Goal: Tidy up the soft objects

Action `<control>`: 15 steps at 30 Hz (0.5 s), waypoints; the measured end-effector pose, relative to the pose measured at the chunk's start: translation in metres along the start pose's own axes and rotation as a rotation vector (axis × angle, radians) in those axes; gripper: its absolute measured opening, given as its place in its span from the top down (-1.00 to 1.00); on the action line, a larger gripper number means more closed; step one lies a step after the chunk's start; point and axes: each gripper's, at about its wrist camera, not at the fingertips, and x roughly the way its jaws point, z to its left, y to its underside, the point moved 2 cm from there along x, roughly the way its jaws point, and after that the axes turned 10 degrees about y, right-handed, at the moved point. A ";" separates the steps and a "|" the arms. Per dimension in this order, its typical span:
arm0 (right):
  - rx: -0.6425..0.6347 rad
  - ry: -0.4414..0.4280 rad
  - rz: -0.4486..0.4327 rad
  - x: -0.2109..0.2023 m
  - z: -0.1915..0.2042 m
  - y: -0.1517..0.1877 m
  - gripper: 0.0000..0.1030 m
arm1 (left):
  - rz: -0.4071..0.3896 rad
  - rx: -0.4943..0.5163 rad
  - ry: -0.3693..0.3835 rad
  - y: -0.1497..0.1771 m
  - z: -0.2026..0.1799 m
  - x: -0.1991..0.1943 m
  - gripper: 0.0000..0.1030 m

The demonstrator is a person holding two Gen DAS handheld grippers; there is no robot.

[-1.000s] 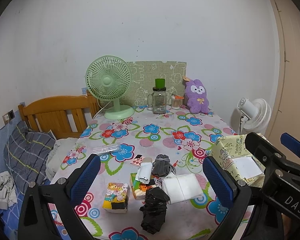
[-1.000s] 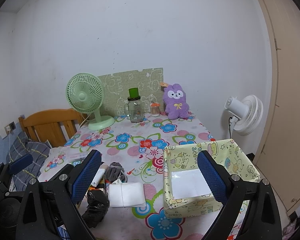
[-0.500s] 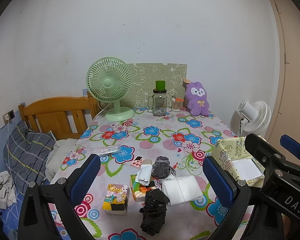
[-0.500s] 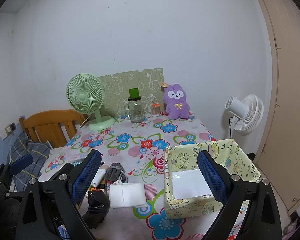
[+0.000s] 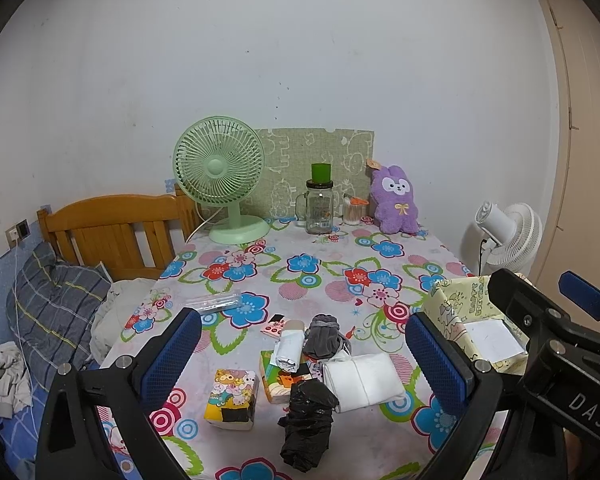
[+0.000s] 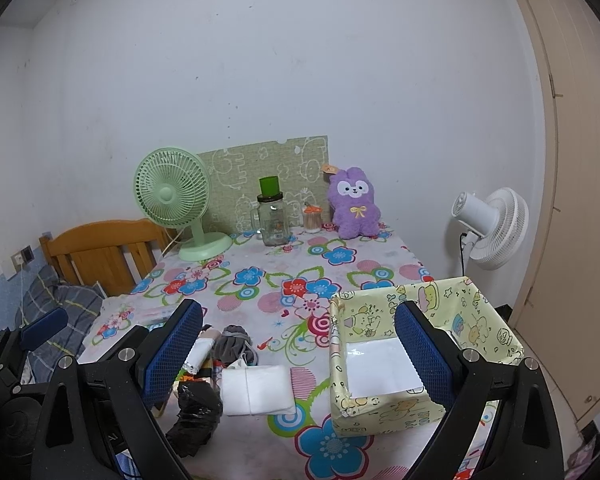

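A heap of soft things lies near the front of the floral table: a folded white cloth, a black crumpled bag, a grey sock bundle, a small white roll and a cartoon tissue pack. A yellow cartoon-print box stands open at the right with a white sheet inside. My left gripper hovers open above the heap. My right gripper is open too, between heap and box. A purple plush rabbit sits at the back.
A green desk fan, a glass jar with a green lid and a small cotton-swab jar stand along the back wall. A clear tube lies mid-left. A wooden bed headboard is left, a white floor fan right.
Both views have shifted only slightly; the table objects have not moved and both grippers stay open.
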 end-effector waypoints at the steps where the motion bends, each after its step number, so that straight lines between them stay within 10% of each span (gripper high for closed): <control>1: 0.000 0.000 0.000 0.000 0.000 0.000 -0.90 | 0.001 0.000 0.001 0.000 0.000 0.000 -0.98; 15: -0.003 0.000 -0.005 0.000 -0.001 0.001 -0.90 | -0.006 -0.006 0.000 0.001 -0.001 0.002 -0.98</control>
